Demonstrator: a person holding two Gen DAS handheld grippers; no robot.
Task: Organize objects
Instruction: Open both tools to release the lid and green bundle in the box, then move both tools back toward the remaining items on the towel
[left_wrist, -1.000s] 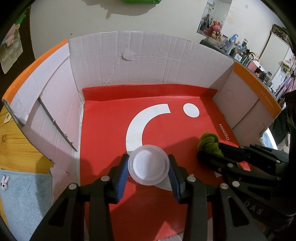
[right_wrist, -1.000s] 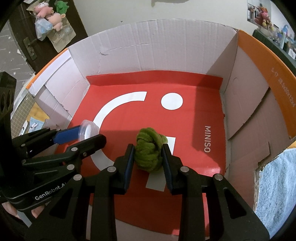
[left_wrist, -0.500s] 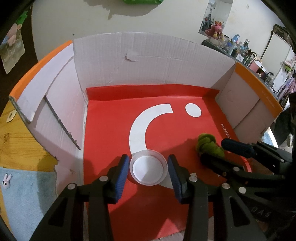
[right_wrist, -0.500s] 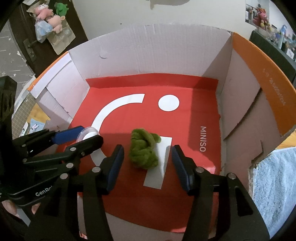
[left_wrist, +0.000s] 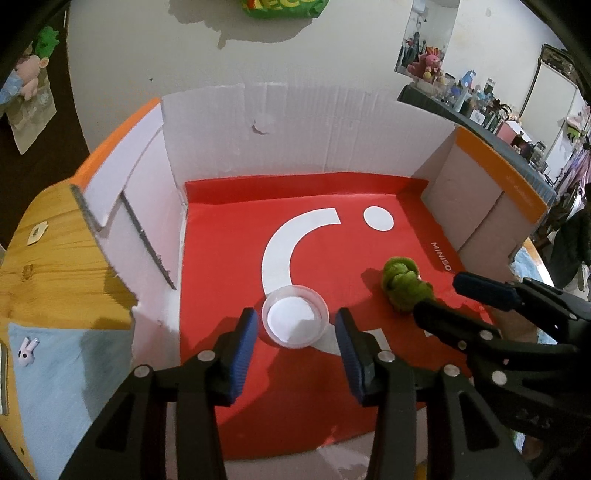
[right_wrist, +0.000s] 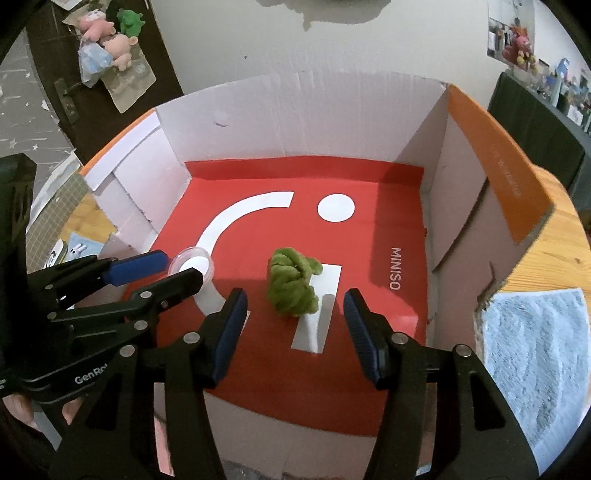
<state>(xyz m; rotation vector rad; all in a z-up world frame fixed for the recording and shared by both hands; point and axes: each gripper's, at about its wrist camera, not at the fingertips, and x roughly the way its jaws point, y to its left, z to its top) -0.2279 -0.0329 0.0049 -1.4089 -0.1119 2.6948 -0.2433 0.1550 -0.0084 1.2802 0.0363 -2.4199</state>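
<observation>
The cup (left_wrist: 294, 321) and the green yarn (right_wrist: 293, 282) now lie loose on the red liner (left_wrist: 325, 398) of the cardboard box (right_wrist: 295, 122), cup at left, yarn at right, apart from each other. A second ago each was clamped; both have since been let go. The left hand-held gripper (left_wrist: 294, 341) stands wide open behind the cup, and the right hand-held gripper (right_wrist: 295, 321) gapes around the yarn without touching it. Both placements look done, so the grippers are free for more items.

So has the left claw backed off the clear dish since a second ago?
Yes. The left claw has opened and pulled back toward the box's near edge; the clear dish now sits free on the red liner, at the white arc's lower end.
</observation>
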